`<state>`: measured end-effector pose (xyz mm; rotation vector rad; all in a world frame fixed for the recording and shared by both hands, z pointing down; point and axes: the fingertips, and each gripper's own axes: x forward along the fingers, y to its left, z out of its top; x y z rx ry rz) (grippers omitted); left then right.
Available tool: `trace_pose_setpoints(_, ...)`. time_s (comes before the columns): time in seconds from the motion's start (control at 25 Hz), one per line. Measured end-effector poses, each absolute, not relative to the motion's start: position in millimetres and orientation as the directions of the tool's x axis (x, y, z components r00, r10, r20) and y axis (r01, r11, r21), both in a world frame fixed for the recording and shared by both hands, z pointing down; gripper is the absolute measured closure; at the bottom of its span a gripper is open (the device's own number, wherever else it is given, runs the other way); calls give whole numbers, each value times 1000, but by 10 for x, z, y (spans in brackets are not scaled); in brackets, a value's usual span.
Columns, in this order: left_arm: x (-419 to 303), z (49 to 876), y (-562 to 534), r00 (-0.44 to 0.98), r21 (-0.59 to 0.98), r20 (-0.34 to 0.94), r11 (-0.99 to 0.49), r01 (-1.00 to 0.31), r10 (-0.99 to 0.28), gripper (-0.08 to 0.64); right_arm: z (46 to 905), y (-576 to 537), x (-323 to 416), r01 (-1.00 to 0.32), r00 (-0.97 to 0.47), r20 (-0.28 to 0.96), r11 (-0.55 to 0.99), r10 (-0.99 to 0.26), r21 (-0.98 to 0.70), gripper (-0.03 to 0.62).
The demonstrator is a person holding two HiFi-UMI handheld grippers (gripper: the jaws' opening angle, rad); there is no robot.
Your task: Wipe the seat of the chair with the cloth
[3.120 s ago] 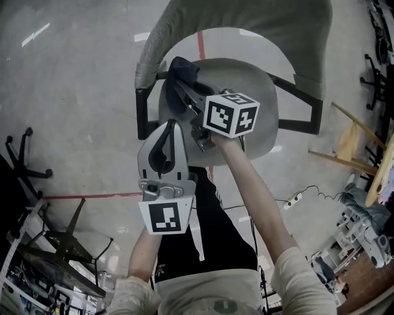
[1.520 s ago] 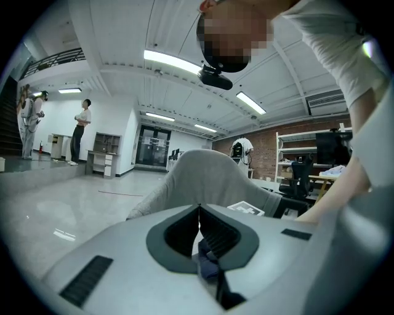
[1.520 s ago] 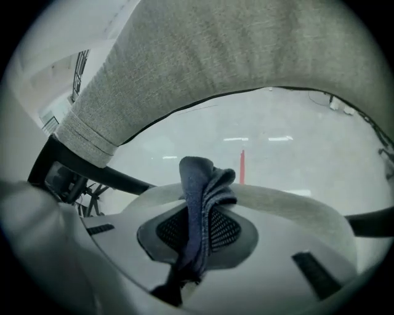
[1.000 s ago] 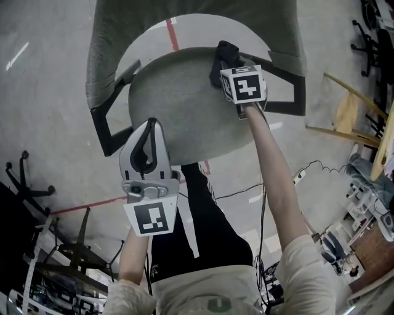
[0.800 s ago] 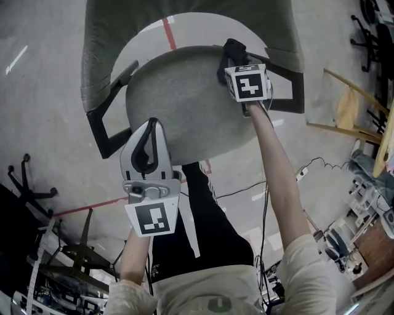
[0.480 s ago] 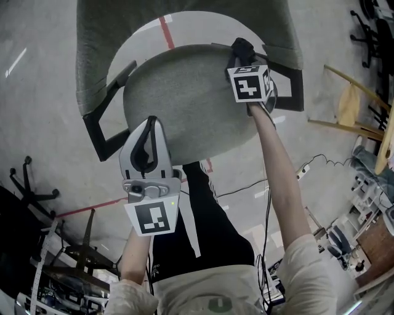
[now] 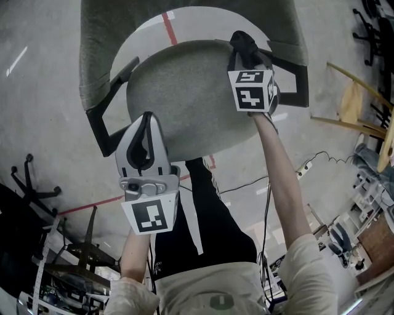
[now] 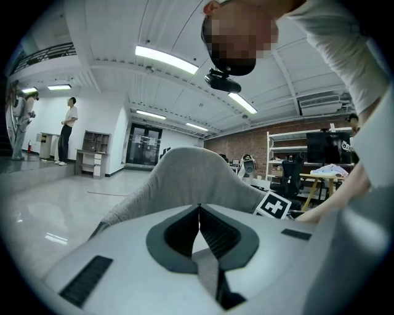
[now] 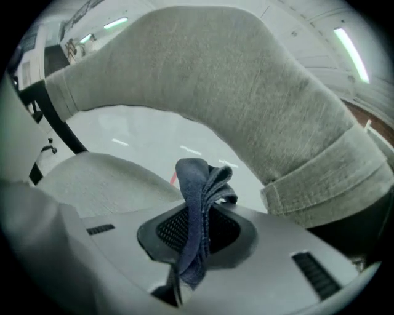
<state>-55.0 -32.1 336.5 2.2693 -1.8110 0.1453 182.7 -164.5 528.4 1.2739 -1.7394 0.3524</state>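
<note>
1. The right arm stretches straight out over the chair seat (image 7: 184, 92), with the right claw (image 7: 246, 56) at its far right edge by the backrest (image 7: 184, 12).
2. Its jaws are clamped on the bunched dark blue cloth (image 9: 200, 197).
3. The left claw (image 8: 199, 212), pressed together and empty, is at the seat's near edge.

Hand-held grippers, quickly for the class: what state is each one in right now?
Left hand-held gripper: closed, nothing between its jaws.
Right hand-held gripper: closed on the dark blue cloth.
</note>
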Motion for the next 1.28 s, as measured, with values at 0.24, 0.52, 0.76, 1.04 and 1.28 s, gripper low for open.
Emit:
trace_pose_setpoints(0.24, -722, 3255, -142, 189, 110, 197, -170, -979, -962, 545, 4426, -1395, 866, -862, -345, 691, 505, -635, 34, 535)
trace_pose_setpoints(0.52, -953, 3127, 104, 177, 35, 178, -173, -984, -968, 545, 3482, -597, -352, -658, -720, 495, 706, -486, -262, 535)
trace_pose_setpoints(0.76, -1235, 3102, 261, 131, 12, 170, -131, -991, -977, 545, 3643, 45, -870, -569, -790, 522, 700, -322, -431, 535)
trace_pose_setpoints(1.04, -1368, 3163, 370, 106, 16, 179, -105, -994, -978, 545, 4476, 320, -1186, -597, -781, 570, 574, -255, -561, 535)
trace_pose_setpoints(1.28, -1436, 3237, 401, 94, 27, 190, -91, -996, -977, 545, 4949, 342, -1336, -623, -764, 612, 478, -204, -619, 535)
